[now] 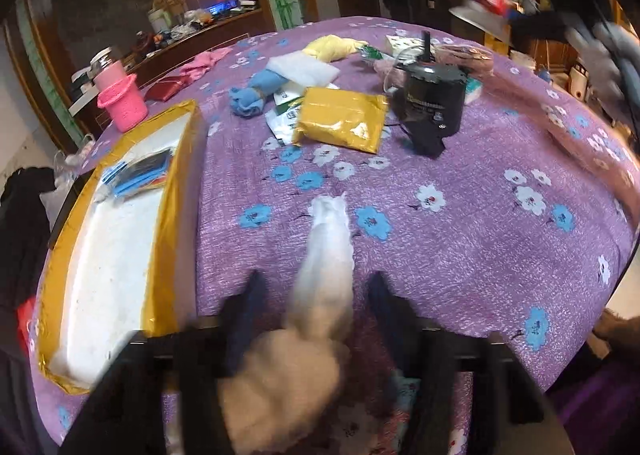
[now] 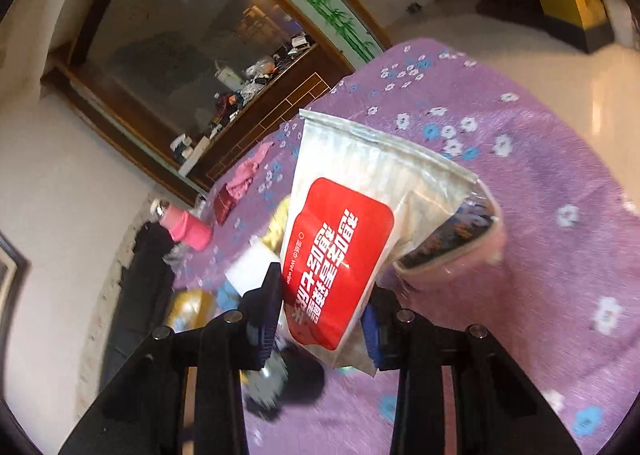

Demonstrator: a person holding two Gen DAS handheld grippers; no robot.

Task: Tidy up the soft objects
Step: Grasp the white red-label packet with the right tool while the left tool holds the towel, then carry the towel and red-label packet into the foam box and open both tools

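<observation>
In the left wrist view my left gripper [image 1: 314, 287] stands open above the purple flowered tablecloth [image 1: 460, 255]. A white and beige fluffy soft thing [image 1: 320, 255] lies between the fingers; whether they touch it I cannot tell. The yellow-rimmed tray [image 1: 176, 175] lies to its left. In the right wrist view my right gripper [image 2: 324, 295] is shut on a white wet-wipe pack with a red label [image 2: 344, 255], held tilted above the table. A pink pouch [image 2: 460, 255] lies behind the pack.
Farther back on the table lie a blue cloth [image 1: 250, 93], a yellow cloth [image 1: 332, 47], a white pad [image 1: 302, 71], a gold packet [image 1: 340, 119], a black device [image 1: 434, 99], a pink cloth [image 1: 204, 63] and a pink basket [image 1: 122, 103]. The tray holds blue and dark items [image 1: 136, 171].
</observation>
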